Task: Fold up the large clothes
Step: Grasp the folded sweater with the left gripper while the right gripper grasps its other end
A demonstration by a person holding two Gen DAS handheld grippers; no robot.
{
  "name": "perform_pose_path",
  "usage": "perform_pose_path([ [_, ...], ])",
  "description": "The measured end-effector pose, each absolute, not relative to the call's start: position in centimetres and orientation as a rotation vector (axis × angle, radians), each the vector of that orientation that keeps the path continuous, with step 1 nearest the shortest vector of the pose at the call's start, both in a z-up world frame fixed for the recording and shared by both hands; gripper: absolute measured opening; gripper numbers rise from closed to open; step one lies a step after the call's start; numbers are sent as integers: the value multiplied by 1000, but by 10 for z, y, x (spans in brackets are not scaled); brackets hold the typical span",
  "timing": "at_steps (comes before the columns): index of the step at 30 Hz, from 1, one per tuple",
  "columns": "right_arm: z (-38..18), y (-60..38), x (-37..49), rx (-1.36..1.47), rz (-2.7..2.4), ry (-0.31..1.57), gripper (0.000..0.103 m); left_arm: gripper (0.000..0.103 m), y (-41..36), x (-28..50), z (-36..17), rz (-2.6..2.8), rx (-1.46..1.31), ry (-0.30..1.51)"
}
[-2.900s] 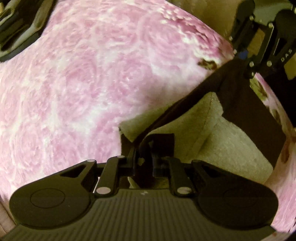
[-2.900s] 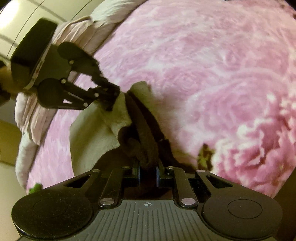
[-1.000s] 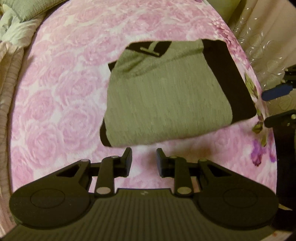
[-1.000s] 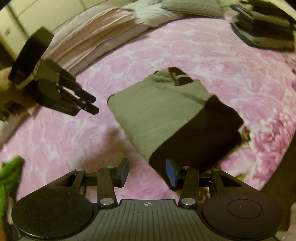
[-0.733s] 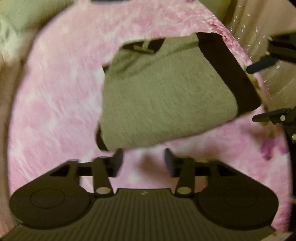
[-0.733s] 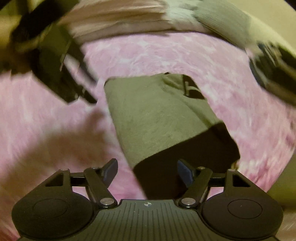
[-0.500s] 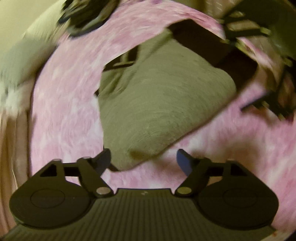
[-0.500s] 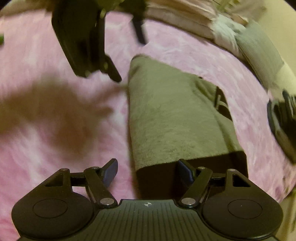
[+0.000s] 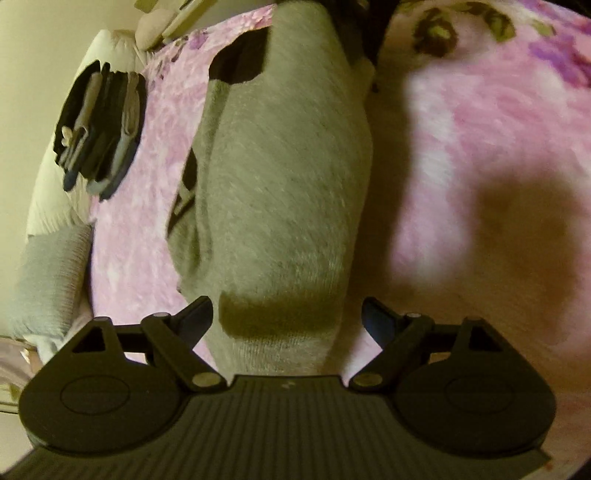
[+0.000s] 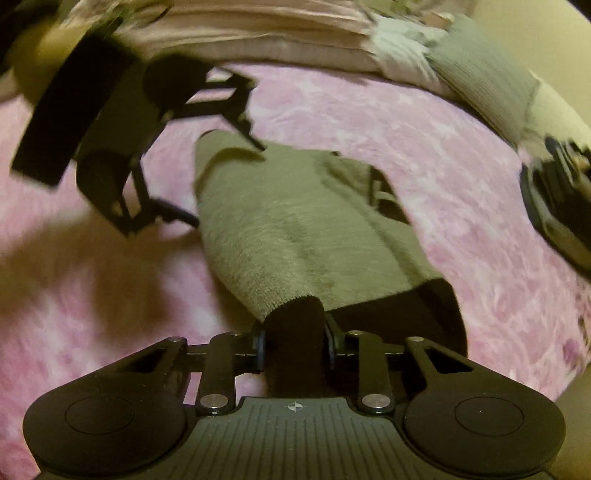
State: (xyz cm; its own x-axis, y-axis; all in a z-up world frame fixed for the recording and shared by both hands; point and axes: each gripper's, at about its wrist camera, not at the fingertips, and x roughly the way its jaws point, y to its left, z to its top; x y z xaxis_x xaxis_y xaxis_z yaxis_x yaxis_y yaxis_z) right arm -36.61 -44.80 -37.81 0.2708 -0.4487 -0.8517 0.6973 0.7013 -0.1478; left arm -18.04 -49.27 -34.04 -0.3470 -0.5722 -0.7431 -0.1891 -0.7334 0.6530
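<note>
A folded grey knit garment with a black band (image 10: 295, 229) lies on a pink rose-patterned plush blanket (image 10: 424, 129) spread over a bed.

The right gripper (image 10: 294, 345) sits at the garment's black-banded end, one finger on each side of that end and pressing it. The left gripper (image 9: 286, 315) is at the opposite, grey end, which lies between its spread fingers without touching them.

In the right wrist view, a stack of folded dark clothes (image 10: 561, 206) rests on the blanket well to the right of the garment. A ribbed grey cushion (image 10: 480, 70) lies behind, at the blanket's far edge, next to bunched pale bedding (image 10: 258, 29).
</note>
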Motion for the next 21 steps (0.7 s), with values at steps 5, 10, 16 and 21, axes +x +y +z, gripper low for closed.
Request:
perform_pose_path([
  [5, -370, -451, -378, 293, -791, 1053, 25, 34, -492, -196, -338, -2170, 1700, -1025],
  [10, -369, -430, -378, 265, -837, 1076, 44, 23, -496, -204, -318, -2194, 1748, -924],
  [16, -383, -392, -356, 99, -836, 1102, 79, 22, -511, -216, -296, -2235, 1769, -751],
  [21, -409, -395, -330, -102, -874, 1107, 80, 22, -526, -222, -286, -2272, 1764, -584],
])
